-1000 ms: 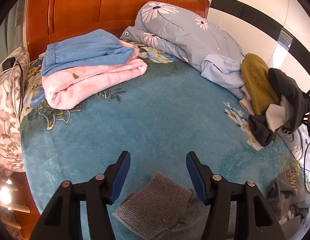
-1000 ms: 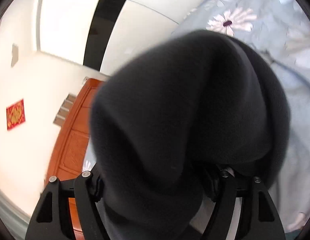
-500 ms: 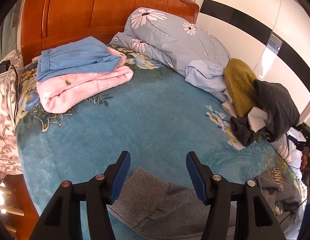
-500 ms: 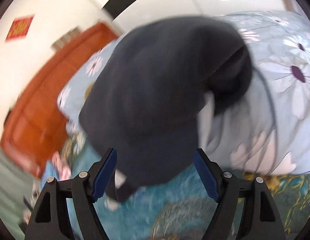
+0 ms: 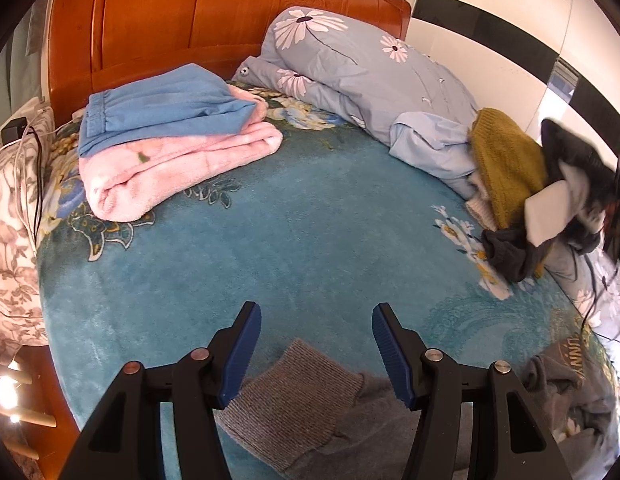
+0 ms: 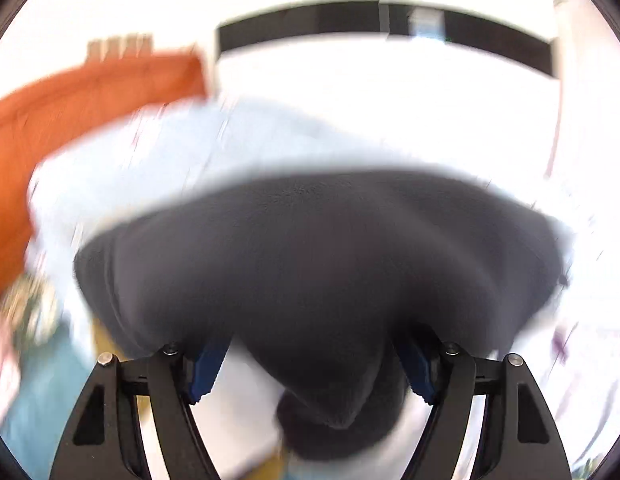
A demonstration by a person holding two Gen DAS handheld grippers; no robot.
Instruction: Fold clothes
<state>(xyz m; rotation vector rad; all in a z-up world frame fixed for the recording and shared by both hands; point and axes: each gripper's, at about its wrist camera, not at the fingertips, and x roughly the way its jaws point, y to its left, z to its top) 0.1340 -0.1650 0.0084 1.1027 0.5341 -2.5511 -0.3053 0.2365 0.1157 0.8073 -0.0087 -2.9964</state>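
teal plush bedspread with a floral border (image 5: 310, 232) covers a bed backed by a glossy orange-brown wooden headboard (image 5: 190, 20). near the headboard a folded blue cotton garment (image 5: 158, 108) lies on top of a folded pink fleece blanket (image 5: 170, 168). a pale blue daisy-print duvet (image 5: 361, 68) is bunched along the far side, with a mustard knitted sweater (image 5: 505, 164) heaped beside it. the left gripper (image 5: 315, 344) hovers over a grey ribbed-knit garment (image 5: 298, 404) lying on the bedspread; its blue-padded jaws stand apart with nothing pinched between them, the cloth lying below the gap. in the blurred right wrist view the right gripper (image 6: 313, 372) has a dark charcoal fleece garment (image 6: 317, 264) bulging up between its jaws; the jaws are closing, and the fabric fills the gap and covers the pads. the same dark garment shows at the left view's right edge, lifted above the sweater pile.
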